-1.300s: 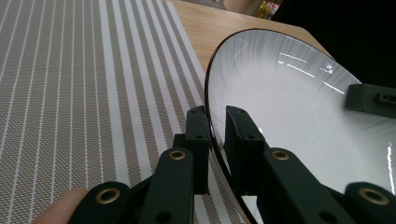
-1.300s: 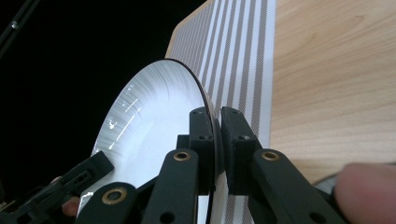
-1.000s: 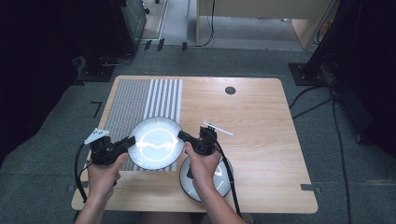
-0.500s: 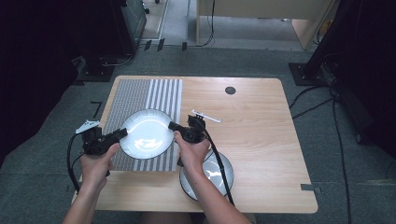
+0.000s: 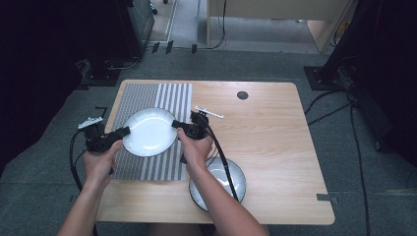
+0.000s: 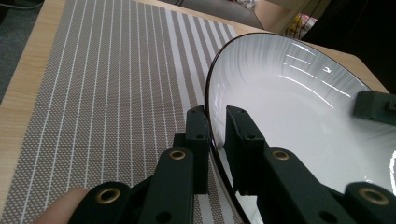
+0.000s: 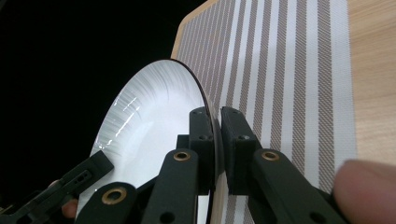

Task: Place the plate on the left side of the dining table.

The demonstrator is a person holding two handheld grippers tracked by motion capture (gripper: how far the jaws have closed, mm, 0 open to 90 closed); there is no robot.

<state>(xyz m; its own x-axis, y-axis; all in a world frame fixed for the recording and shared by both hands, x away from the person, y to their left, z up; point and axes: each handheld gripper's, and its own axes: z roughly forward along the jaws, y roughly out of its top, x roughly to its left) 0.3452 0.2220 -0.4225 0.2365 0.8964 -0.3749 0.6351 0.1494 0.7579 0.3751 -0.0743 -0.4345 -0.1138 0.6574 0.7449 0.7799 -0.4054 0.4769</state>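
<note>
Glossy round white plate (image 5: 149, 132) over ribbed striped placemat (image 5: 147, 164).

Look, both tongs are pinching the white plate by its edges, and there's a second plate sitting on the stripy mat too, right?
Nearly. Both tongs, the left tongs and the right tongs, do pinch the white plate by opposite edges. But the second plate is not on the stripy mat. The high view shows it on the bare wooden table, beside the mat, partly under the person's right forearm.
</note>
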